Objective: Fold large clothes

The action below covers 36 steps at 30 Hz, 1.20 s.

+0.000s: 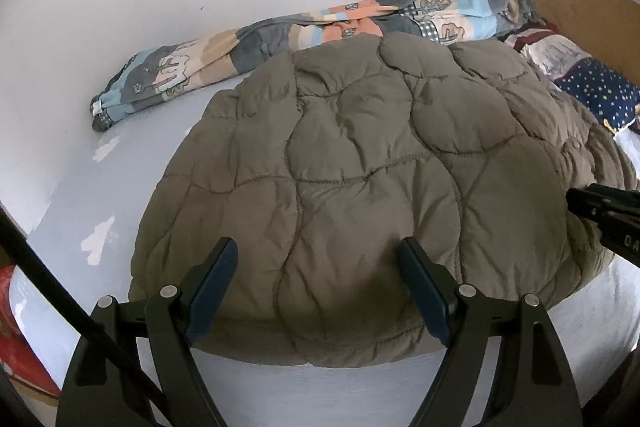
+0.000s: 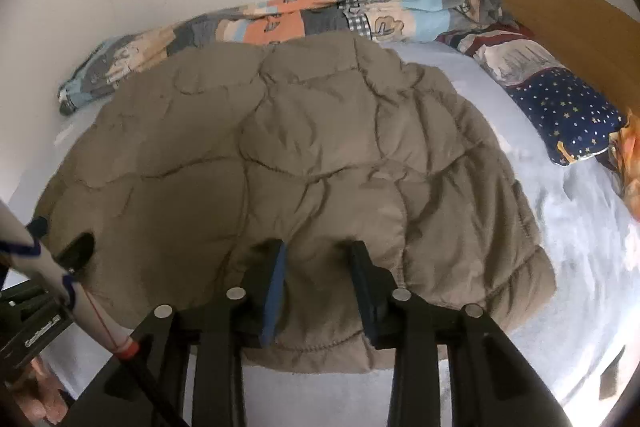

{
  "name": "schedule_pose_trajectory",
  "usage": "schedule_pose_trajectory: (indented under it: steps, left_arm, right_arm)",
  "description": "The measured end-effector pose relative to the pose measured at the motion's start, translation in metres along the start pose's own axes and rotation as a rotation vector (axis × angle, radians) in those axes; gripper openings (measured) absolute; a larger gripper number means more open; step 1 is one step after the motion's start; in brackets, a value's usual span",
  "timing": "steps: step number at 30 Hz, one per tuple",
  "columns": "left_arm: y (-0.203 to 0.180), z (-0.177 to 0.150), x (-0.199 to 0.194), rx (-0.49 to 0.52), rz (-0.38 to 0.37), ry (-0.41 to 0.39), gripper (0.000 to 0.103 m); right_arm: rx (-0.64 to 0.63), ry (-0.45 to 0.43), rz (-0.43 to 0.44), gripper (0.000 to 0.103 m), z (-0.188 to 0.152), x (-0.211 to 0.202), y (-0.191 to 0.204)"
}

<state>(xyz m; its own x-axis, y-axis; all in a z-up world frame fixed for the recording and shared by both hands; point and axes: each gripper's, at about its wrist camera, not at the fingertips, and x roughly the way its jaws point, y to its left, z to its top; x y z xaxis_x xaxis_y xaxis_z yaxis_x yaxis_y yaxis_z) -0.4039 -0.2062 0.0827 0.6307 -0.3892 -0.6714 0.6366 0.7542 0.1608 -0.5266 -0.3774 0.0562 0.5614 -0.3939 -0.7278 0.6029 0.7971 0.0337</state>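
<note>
Hovering over the quilted jacket point(image 1: 360, 167) with both grippers' jaws apart and empty, the puffy hem may slip any shallow pinch.

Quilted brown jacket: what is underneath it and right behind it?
The quilted brown jacket lies on a pale blue bed sheet. Behind it, along the wall, runs a rolled patchwork blanket, partly hidden by the jacket's far edge. Anything beneath the jacket is covered.

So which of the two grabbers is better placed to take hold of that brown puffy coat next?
Probably the right gripper: its fingers already straddle a fold at the quilted jacket's near hem. The left gripper hangs wide open above flat fabric, gripping nothing.
</note>
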Motion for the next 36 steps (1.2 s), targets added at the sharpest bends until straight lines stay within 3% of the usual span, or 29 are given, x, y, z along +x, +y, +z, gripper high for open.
schedule_pose_trajectory:
  steps: [4, 15, 23, 29, 36]
  left_arm:
    - [-0.005, -0.001, 0.002, 0.017, 0.01, -0.003, 0.082]
    - [-0.006, -0.001, 0.003, 0.026, 0.016, -0.012, 0.082]
    - [-0.01, -0.001, 0.002, 0.047, 0.03, -0.024, 0.082]
    - [-0.009, -0.002, 0.002, 0.057, 0.025, -0.025, 0.082]
    - [-0.009, -0.003, 0.003, 0.057, 0.028, -0.022, 0.083]
  right_arm:
    - [0.038, 0.037, 0.018, 0.039, -0.002, 0.013, -0.006]
    - [0.036, 0.039, 0.019, 0.041, -0.002, 0.013, -0.008]
    - [0.014, -0.111, 0.082, 0.042, 0.007, -0.016, 0.003]
    - [-0.004, -0.021, 0.111, 0.044, 0.004, 0.007, 0.015]
    - [-0.007, -0.001, 0.102, 0.045, 0.002, 0.016, 0.018]
